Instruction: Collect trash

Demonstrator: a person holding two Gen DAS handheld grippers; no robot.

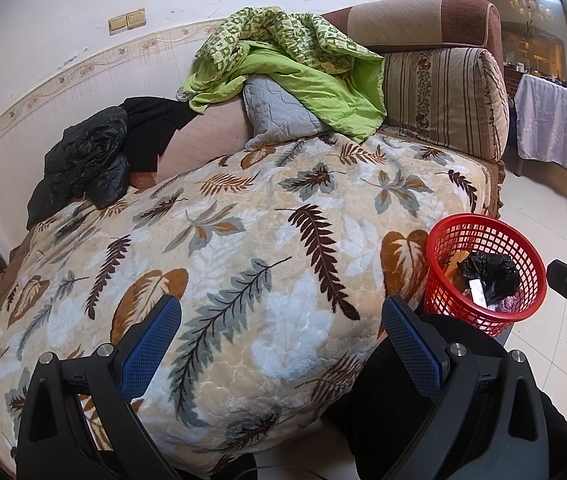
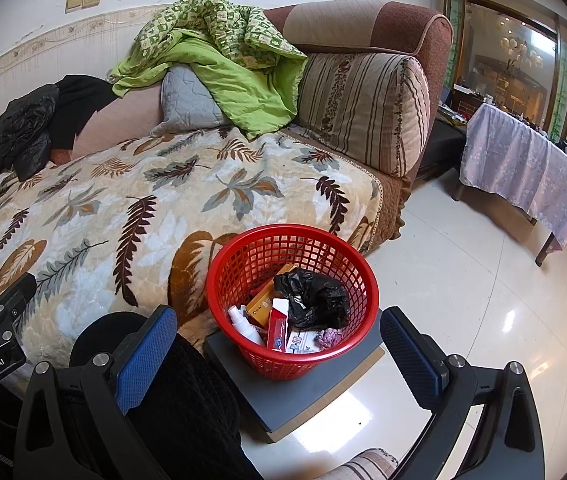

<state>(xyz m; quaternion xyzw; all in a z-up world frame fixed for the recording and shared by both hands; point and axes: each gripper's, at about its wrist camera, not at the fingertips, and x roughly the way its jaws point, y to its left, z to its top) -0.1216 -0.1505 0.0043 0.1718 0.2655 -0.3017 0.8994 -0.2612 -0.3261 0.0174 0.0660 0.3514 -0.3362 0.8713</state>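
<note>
Right wrist view: right gripper [image 2: 279,344] spread wide, nothing between its blue pads [image 2: 145,356]. A dark-trousered knee [image 2: 187,400] sits at lower left. Just ahead, a red mesh basket [image 2: 219,280] stands on a grey board [image 2: 307,396] on the glossy tile floor [image 2: 463,300]. Inside the basket: crumpled black plastic bag [image 2: 313,298], orange box [image 2: 261,308], red carton [image 2: 277,326], white spray bottle [image 2: 243,322], printed paper [image 2: 301,340], a purple scrap [image 2: 329,338].

Left wrist view: left gripper [image 1: 281,332] likewise released and empty, hovering above the leaf-print blanket [image 1: 243,240] on the sofa. Basket at right, beside the sofa's front edge.

Farther back on the sofa: black jacket [image 1: 83,156], grey quilted cushion [image 1: 279,110] under a green quilt [image 1: 283,52], striped bolster [image 1: 447,100]. Beyond, a table with pale floral cloth [image 2: 519,164].
</note>
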